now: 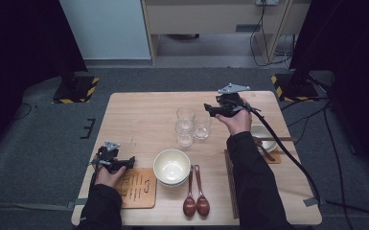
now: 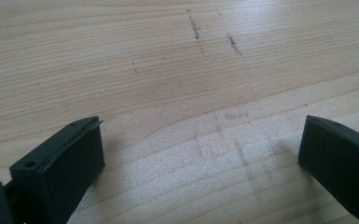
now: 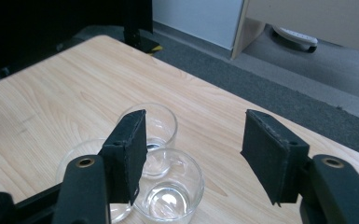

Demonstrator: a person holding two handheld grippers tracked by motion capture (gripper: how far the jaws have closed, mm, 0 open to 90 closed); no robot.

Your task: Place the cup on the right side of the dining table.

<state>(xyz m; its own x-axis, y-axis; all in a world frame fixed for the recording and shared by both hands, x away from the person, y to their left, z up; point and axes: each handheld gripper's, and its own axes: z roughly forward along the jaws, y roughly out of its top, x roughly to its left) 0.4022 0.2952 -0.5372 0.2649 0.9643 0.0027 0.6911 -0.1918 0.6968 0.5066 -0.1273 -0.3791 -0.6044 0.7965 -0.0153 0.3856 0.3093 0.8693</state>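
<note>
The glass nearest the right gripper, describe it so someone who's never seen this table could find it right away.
Start at the wooden table and find the cluster of three clear glasses just beyond the cream bowl. The one meant is the glass on the cluster's right side, closest to the right gripper. Its two neighbours sit to its left, one behind the other.

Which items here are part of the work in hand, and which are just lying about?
In play: three clear drinking glasses, open right gripper reaching over them.
Lying about: cream bowl stack, two brown wooden spoons, tan wooden coaster, open left gripper.
</note>
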